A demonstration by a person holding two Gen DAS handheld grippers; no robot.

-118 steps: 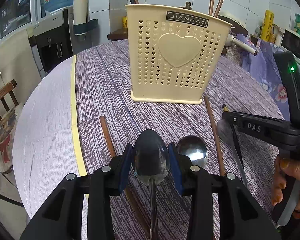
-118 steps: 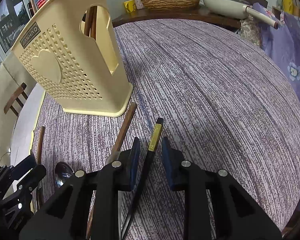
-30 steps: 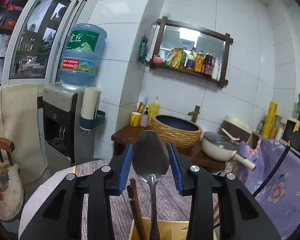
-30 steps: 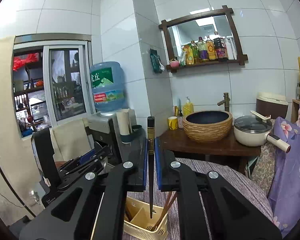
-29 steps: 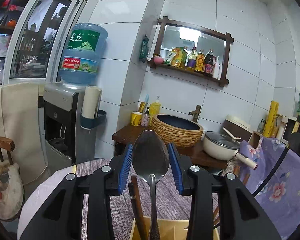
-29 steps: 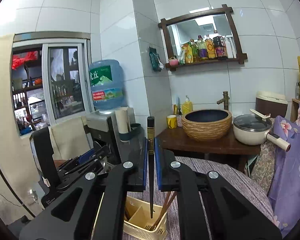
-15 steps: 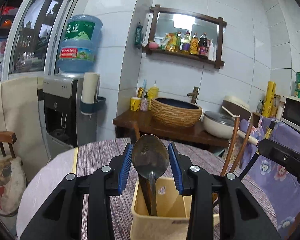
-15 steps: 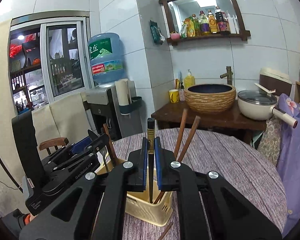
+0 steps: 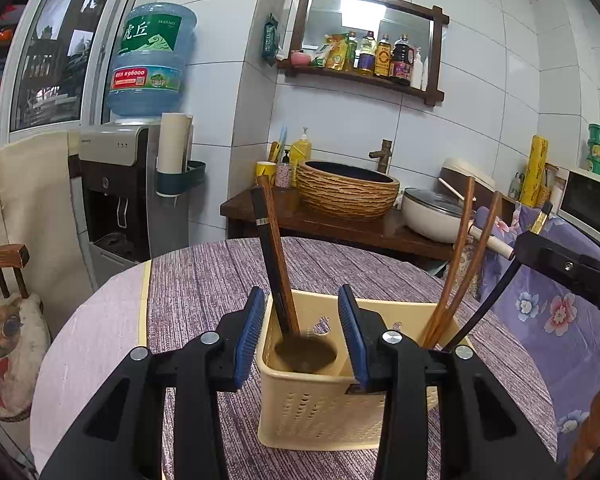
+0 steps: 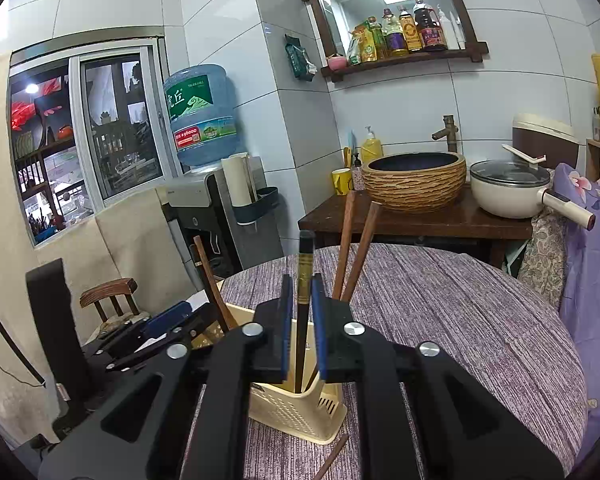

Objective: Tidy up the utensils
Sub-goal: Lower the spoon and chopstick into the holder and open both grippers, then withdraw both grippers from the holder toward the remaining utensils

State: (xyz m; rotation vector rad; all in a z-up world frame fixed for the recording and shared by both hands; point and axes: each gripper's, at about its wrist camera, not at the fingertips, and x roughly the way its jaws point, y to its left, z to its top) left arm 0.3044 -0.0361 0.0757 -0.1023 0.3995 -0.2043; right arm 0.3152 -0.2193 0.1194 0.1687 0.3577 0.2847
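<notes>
- Left gripper (image 9: 302,334): jaws have just been opening, pads apart, nothing gripped. The spoon (image 9: 305,353) sits bowl-up in the holder (image 9: 320,412), left compartment, beside two sticks leaning there.
- Right gripper (image 10: 302,322): jaws have just been opening; the black chopstick (image 10: 303,300) stands between the pads, its tip down in the holder's right compartment. Small gaps show either side, so it looks released.
- Step in hand: let go cleanly. Widen both jaws fully before moving.
- Back out straight up so the pads don't drag the chopstick or tip the light holder.
- One loose chopstick (image 10: 331,458) lies on the table (image 10: 460,320), near the holder's base; likely next.
</notes>
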